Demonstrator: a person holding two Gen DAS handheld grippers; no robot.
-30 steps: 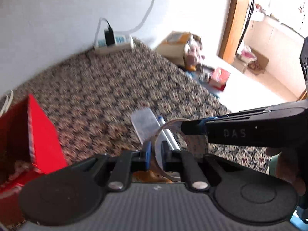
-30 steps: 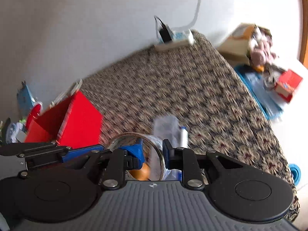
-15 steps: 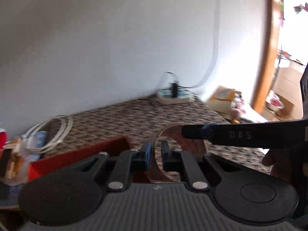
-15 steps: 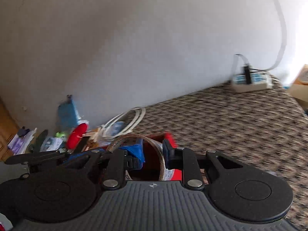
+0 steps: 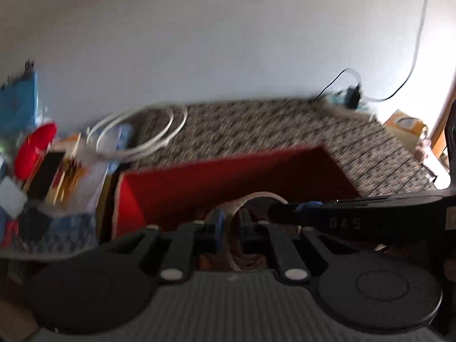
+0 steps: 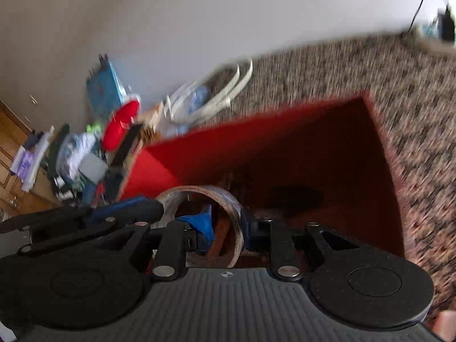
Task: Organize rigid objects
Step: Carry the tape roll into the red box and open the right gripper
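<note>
Both grippers hold one clear tape roll (image 6: 229, 199) over the open red box (image 6: 285, 142). My right gripper (image 6: 228, 228) is shut on the roll's right wall. My left gripper (image 5: 229, 228) is shut on the roll's left wall (image 5: 236, 208). The red box (image 5: 228, 173) stands on the patterned table, its opening just ahead of the roll. The right gripper's finger (image 5: 356, 213) crosses the left wrist view from the right. The left gripper's finger (image 6: 122, 213) shows at the left of the right wrist view.
The patterned table (image 6: 370, 62) runs back to a white wall. A coiled white cable (image 5: 136, 136) lies behind the box. Clutter with a red lid (image 6: 119, 125) and a blue pack (image 6: 105, 85) sits left of the box. A power strip (image 5: 344, 99) is at the far right.
Both grippers have carried the tape roll left from the open table to above the red box. The views tipped down, so the box's inside now shows.
</note>
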